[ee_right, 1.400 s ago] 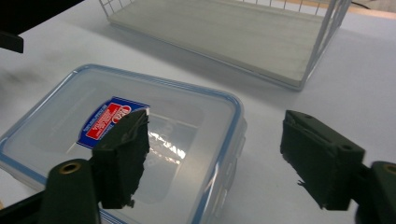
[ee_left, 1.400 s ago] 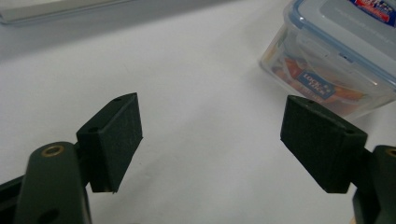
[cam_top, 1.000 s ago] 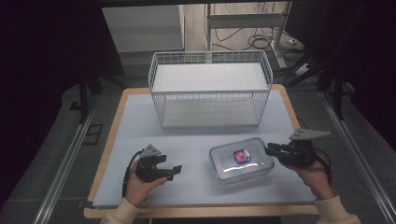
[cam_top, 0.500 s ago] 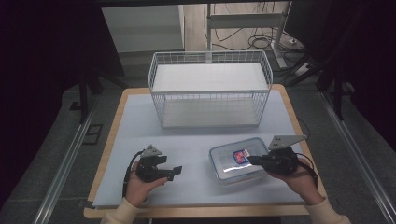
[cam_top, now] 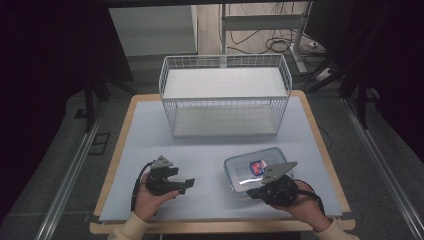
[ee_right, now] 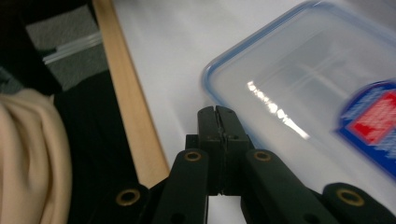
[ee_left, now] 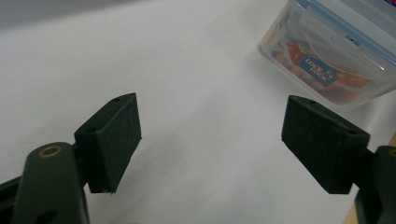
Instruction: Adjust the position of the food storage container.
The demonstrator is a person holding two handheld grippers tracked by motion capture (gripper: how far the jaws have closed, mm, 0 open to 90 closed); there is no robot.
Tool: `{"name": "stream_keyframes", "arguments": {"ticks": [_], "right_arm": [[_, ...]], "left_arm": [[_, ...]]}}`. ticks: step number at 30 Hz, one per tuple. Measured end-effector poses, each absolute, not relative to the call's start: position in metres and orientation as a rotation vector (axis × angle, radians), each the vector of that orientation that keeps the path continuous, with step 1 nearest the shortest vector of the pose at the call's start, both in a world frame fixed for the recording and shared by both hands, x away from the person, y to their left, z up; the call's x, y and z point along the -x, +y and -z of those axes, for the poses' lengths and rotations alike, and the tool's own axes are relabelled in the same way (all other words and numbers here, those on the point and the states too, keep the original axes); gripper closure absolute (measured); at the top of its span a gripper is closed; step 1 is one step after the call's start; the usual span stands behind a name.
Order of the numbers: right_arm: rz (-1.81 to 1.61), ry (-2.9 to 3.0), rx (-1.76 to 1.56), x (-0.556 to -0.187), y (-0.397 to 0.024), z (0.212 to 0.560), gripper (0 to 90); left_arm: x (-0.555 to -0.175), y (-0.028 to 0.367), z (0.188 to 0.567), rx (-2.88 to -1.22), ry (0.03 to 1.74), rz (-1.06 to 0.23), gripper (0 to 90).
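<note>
While my left claw [cam_top: 186, 185] rests on the table [cam_top: 150, 145] with jaws spread wide and empty, my right claw [cam_top: 251, 192] is pressed shut at the box's [cam_top: 250, 170] near corner. Box lies at 5 o'clock on the table; basket [cam_top: 225, 95] at 12.

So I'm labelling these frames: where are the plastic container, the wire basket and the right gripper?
plastic container [cam_top: 250, 169]: high view, clear lid.
wire basket [cam_top: 225, 109]: high view, front wall.
right gripper [ee_right: 217, 114]: right gripper view, closed jaw tips.
</note>
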State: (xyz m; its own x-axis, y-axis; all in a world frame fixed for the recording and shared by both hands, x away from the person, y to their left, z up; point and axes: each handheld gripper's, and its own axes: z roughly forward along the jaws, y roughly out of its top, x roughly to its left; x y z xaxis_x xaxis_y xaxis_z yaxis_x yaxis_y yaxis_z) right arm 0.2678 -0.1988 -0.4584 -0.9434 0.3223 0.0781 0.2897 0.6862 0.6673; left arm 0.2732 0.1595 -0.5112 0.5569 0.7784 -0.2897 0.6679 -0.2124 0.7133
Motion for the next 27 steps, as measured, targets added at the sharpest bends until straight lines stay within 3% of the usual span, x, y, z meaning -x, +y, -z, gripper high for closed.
{"name": "stream_keyframes", "arguments": {"ticks": [13,27], "right_arm": [[-0.938,2.886,-0.458,-0.266,-0.178,0.485,90.0],[-0.981,2.737,-0.593,-0.283,-0.147,0.494,90.0]], "left_arm": [[-0.273,0.159,0.512,-1.944,1.174,-0.156,19.3],[-0.274,0.161,0.513,-1.950,1.175,-0.153,19.2]]}}
